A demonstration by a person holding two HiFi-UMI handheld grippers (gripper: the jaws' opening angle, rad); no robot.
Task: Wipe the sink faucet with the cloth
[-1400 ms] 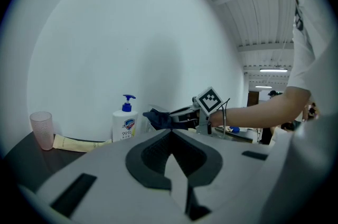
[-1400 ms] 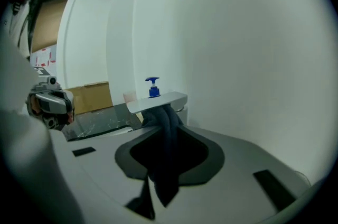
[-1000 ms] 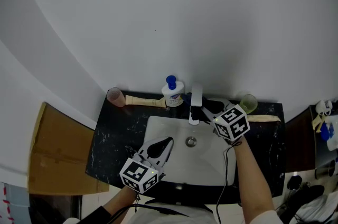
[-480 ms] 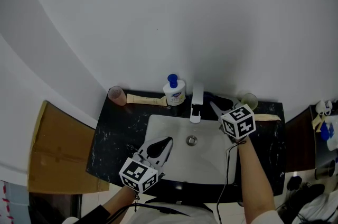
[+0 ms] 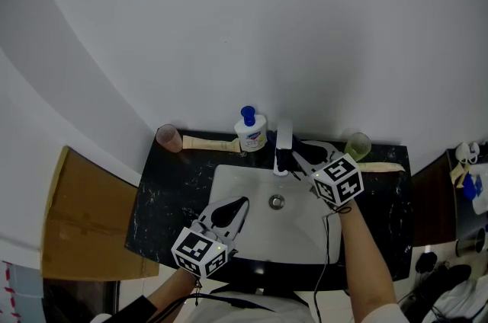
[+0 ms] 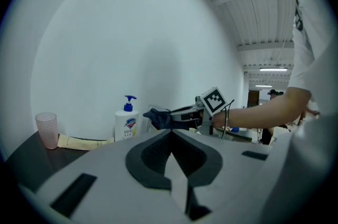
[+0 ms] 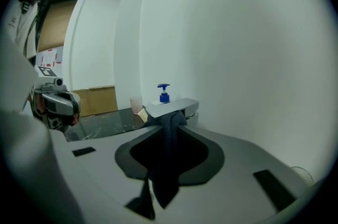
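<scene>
Head view. The right gripper (image 5: 300, 159) reaches in from the right of the faucet (image 5: 284, 140), which stands at the back rim of the white sink (image 5: 229, 188). Its jaws are partly closed, pinching a dark cloth (image 5: 306, 152) between them. The tips sit just beside the spout.

Right gripper view. The cloth (image 7: 168, 162) runs the length of the jaw gap, from the throat to the tips. There its far end meets the flat grey faucet (image 7: 174, 105) (contact looks to be at the spout's near edge and underside).

Left gripper view. The left gripper (image 6: 170, 134) has its jaws brought together with nothing between them. Beyond them the cloth (image 6: 158, 118) bunches at the nose of the right gripper (image 6: 177, 118).

In the head view, the left gripper (image 5: 242, 204) hangs over the front left of the basin, well apart from the faucet. A soap bottle (image 5: 249, 132) stands just left of the faucet on the dark counter (image 5: 164, 192).
</scene>
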